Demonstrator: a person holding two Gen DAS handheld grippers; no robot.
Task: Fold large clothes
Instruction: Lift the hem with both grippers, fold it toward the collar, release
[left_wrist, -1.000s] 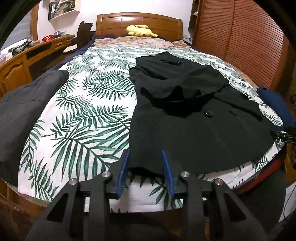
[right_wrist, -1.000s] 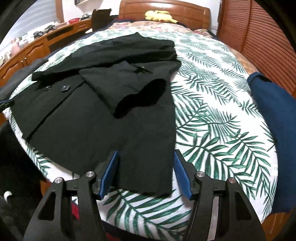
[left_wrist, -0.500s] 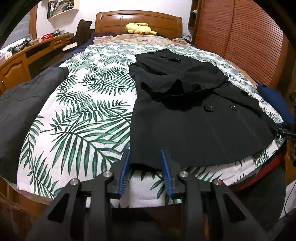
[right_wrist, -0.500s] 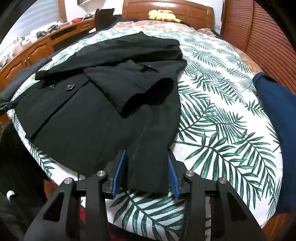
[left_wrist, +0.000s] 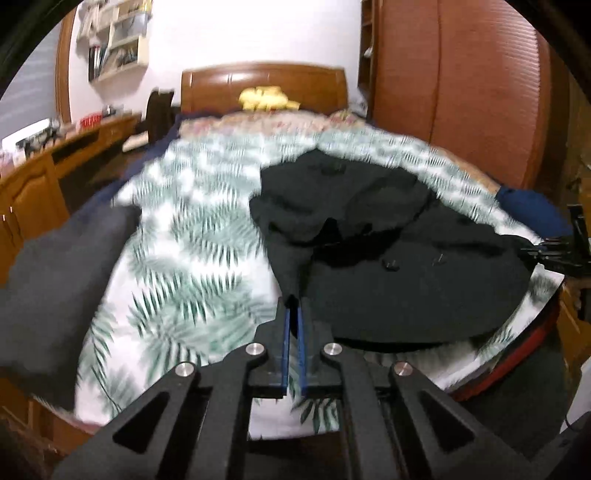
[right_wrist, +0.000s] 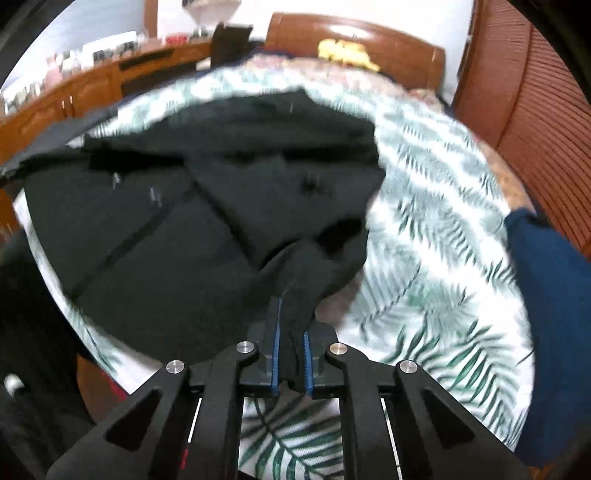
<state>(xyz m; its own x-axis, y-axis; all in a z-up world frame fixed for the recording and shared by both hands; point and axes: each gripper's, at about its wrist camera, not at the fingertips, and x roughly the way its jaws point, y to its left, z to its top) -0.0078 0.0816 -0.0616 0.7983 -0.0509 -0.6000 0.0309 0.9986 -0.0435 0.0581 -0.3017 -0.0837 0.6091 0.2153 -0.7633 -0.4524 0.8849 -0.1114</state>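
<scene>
- Coat (left_wrist: 406, 266): a black buttoned garment, lying on the bed (left_wrist: 177, 258), which has a palm-leaf sheet. Its hem is toward the cameras, its collar toward the headboard (left_wrist: 264, 86). A sleeve lies folded across the chest.
- Left claw (left_wrist: 293, 314): jaws have just been closing and now stand pinched together on the hem corner at the coat's left edge; cloth rises in a taut ridge from the pads.
- Right claw (right_wrist: 291, 325): jaws have likewise just been closing and now clamp a bunched fold of the hem at the opposite corner; cloth fills the gap between the pads.
- Step in hand, by my judgement: both hem corners are gripped and the lift for the bottom-to-top fold is beginning.
- Next move calls for: carrying both corners up and forward together, level with each other, toward the collar, then laying the hem down square over the sleeve without dragging the body of the coat.
- Risk: thick cloth may slip from the thin left-side pinch.
- Hard to make out: both views are motion-blurred; buttons and seams show only as smears. The hem between the two claws is partly cut off below each frame. A blue garment (right_wrist: 554, 280) and a grey one (left_wrist: 55, 280) lie at the bed's edges, only partly visible.
</scene>
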